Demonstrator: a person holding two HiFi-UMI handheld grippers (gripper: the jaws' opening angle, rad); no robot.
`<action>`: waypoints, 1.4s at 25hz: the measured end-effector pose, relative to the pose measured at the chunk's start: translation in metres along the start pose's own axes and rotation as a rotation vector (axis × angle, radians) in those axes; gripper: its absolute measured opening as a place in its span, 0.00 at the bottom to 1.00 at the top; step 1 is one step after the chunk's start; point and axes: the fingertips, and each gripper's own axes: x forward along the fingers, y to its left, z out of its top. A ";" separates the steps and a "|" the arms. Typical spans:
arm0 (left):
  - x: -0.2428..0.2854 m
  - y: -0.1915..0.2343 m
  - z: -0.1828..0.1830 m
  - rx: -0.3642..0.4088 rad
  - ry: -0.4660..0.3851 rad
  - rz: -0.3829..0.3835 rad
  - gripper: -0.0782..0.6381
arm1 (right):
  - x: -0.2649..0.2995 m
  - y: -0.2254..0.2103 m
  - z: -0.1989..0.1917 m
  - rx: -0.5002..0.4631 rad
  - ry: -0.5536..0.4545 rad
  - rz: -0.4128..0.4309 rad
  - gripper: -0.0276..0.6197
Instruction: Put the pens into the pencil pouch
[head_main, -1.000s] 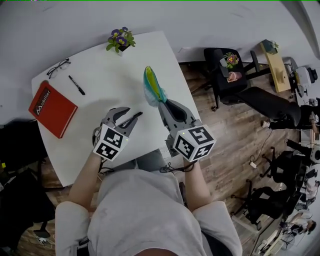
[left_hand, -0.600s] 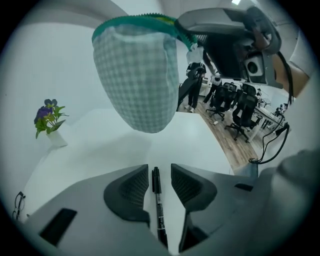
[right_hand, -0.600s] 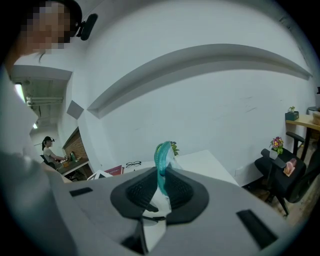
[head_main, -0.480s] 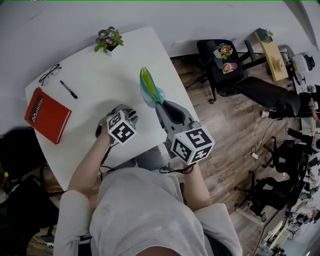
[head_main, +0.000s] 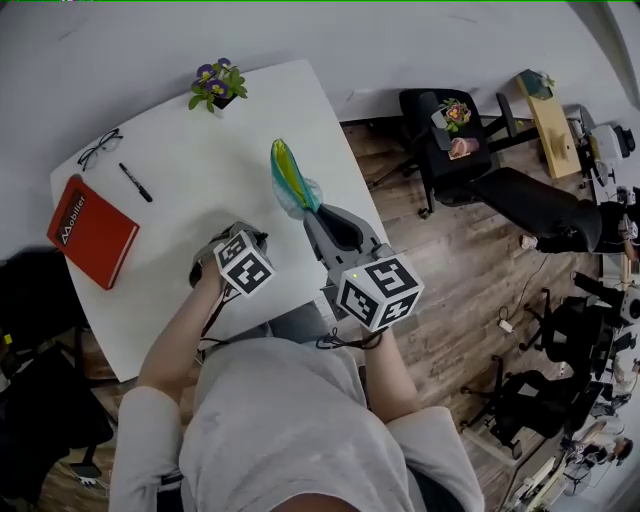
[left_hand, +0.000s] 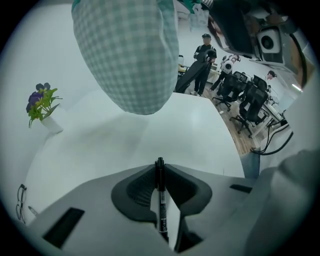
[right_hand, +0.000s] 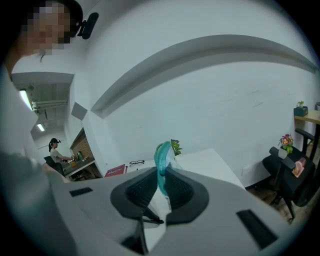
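From the head view we see only the marker cube of the left tongs (head_main: 236, 240), tipped steeply down over the white desk (head_main: 200, 140). Their own view shows more: the pads have just been closing and now clamp a black pen (left_hand: 161, 200), which stands upright between them with its cap end at the tips.

The right tongs (right_hand: 162, 172) are clamped on the pouch (head_main: 288, 175) and hold it raised over the desk's right edge. From above it reads as a narrow green and yellow strip. The left gripper view shows its broad, pale green checked face hanging overhead, and the right gripper view shows only a teal edge.

Only the head view shows a 2nd pen (head_main: 136, 182) lying on the desk, between the glasses (head_main: 100, 147) and a red book (head_main: 92, 228).
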 end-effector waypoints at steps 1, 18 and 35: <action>-0.001 0.000 0.000 -0.025 -0.015 -0.002 0.21 | 0.002 0.000 0.001 0.000 0.003 0.012 0.14; -0.217 0.099 0.037 -0.437 -0.749 0.508 0.21 | 0.067 0.037 0.037 -0.069 0.029 0.290 0.14; -0.416 0.124 0.025 -0.497 -1.426 0.829 0.21 | 0.091 0.120 0.026 -0.094 0.082 0.550 0.14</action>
